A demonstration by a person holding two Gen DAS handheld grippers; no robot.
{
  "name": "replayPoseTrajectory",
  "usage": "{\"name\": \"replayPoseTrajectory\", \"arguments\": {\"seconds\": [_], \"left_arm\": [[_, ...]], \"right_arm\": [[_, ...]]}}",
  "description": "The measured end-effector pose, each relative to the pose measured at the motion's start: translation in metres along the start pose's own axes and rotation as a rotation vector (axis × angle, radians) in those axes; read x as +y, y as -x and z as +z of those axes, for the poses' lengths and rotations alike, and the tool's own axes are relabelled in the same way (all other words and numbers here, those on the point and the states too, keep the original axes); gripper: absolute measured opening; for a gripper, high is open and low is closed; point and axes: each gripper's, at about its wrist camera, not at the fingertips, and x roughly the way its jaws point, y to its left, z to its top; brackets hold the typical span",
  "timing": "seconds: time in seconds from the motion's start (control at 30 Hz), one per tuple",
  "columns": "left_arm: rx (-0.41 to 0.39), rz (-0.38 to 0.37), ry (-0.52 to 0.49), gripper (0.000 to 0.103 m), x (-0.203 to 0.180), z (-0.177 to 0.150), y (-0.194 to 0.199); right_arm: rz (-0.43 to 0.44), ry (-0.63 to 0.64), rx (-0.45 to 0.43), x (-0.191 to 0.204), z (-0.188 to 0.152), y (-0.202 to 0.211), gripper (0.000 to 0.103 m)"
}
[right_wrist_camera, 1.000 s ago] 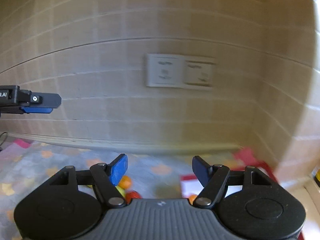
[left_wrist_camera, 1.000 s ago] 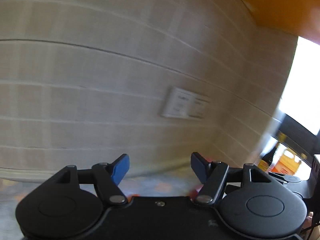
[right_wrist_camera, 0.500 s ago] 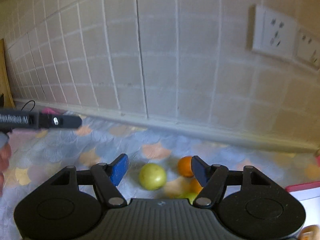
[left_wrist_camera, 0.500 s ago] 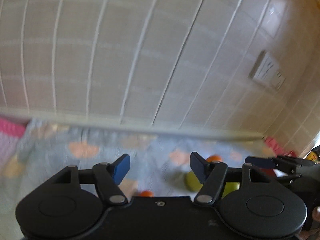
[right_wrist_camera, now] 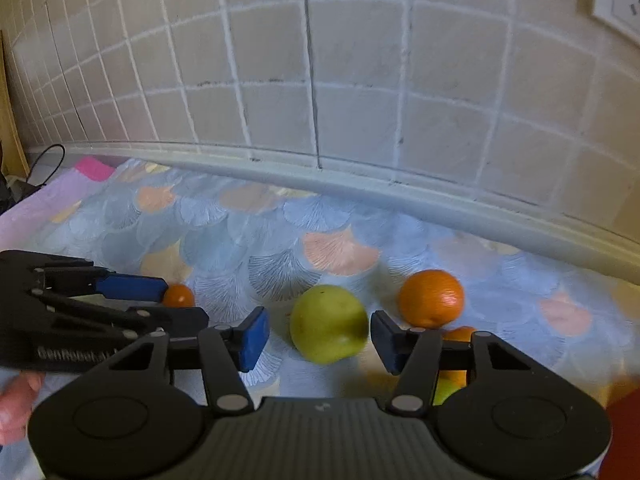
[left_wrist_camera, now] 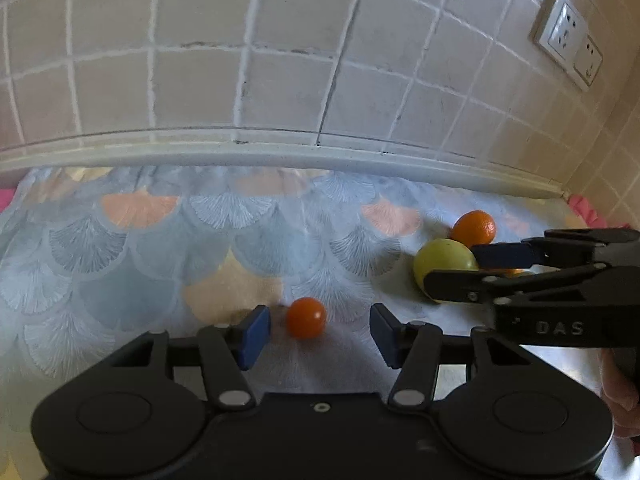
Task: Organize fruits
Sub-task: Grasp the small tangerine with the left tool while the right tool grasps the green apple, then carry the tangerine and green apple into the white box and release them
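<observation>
Fruit on the patterned cloth [left_wrist_camera: 168,264], by count:

- One green apple [right_wrist_camera: 328,323], the largest piece, mid-cloth.
- One full-size orange [right_wrist_camera: 431,298], just right of the apple and a little farther back, toward the tiled wall [right_wrist_camera: 360,80].
- One small orange fruit [left_wrist_camera: 305,317], alone, well left of the apple.
- Behind the right gripper's right finger, two more pieces only partly seen: one orange [right_wrist_camera: 460,335], one greenish [right_wrist_camera: 447,390]. Kind cannot be told.

Grippers, two:

- Left gripper [left_wrist_camera: 319,335]: jaws partly open and closing. The small orange fruit lies between the blue pads, nearer the left one; neither pad touches it.
- Right gripper [right_wrist_camera: 318,336]: jaws partly open and closing. The green apple sits between the pads, close to the right pad; contact is not evident.
</observation>
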Motion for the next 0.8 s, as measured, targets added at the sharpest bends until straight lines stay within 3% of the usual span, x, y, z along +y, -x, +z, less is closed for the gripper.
{"name": "replayPoseTrajectory", "arguments": {"seconds": [0.07, 0.13, 0.17, 0.33, 0.5, 0.63, 0.8], "left_arm": [[0.0, 0.027, -0.027, 0.051, -0.005, 0.0, -0.003], [0.004, 0.06, -0.066, 0.026, -0.011, 0.001, -0.005], [0.007, 0.057, -0.075, 0.023, -0.012, 0.0, -0.006], [-0.028, 0.024, -0.053, 0.022, -0.014, -0.002, 0.004], [-0.105, -0.033, -0.082, 0.023, -0.038, 0.013, 0.033], [-0.182, -0.095, -0.166, 0.023, -0.075, 0.034, 0.055], [-0.267, -0.215, -0.277, 0.023, -0.137, 0.065, 0.074]], "right_arm": [[-0.002, -0.001, 0.009, 0.001, 0.001, -0.005, 0.056], [-0.006, -0.01, 0.023, 0.0, 0.001, -0.01, 0.049], [0.0, -0.017, 0.021, -0.001, 0.001, -0.011, 0.049], [0.016, -0.037, -0.002, -0.005, -0.001, -0.003, 0.049], [0.005, -0.07, -0.083, -0.016, 0.002, 0.038, 0.049], [-0.06, -0.091, -0.178, -0.04, 0.007, 0.089, 0.049], [-0.204, -0.125, -0.291, -0.087, 0.006, 0.165, 0.049]]}}
